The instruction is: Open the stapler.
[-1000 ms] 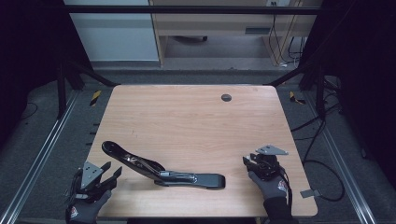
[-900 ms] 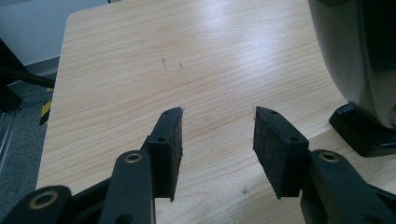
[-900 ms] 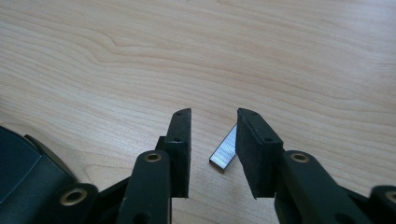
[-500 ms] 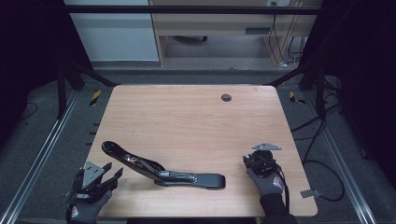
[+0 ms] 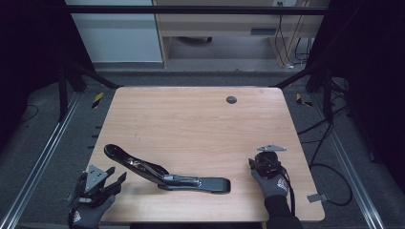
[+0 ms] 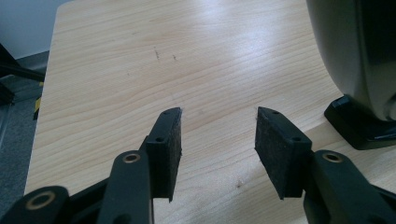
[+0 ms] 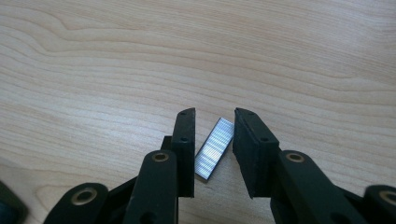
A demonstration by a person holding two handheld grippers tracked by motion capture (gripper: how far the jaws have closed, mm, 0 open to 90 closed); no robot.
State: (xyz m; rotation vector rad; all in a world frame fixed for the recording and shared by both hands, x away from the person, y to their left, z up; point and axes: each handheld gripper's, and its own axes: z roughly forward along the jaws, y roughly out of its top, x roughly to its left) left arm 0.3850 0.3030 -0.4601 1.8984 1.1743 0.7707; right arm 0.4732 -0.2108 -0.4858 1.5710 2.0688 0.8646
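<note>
While right gripper (image 7: 212,119) fingers (image 7: 184,140) close around staples (image 7: 214,148) | left gripper (image 6: 217,116) fingers apart, level

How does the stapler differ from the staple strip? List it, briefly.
The stapler is black and big; the staple strip is silvery and small. The stapler is swung open, top arm raised; the staple strip lies flat. The staple strip sits between the right tongs, which have just been closing; the stapler lies beside the open left tongs. Both rest on the table.
</note>
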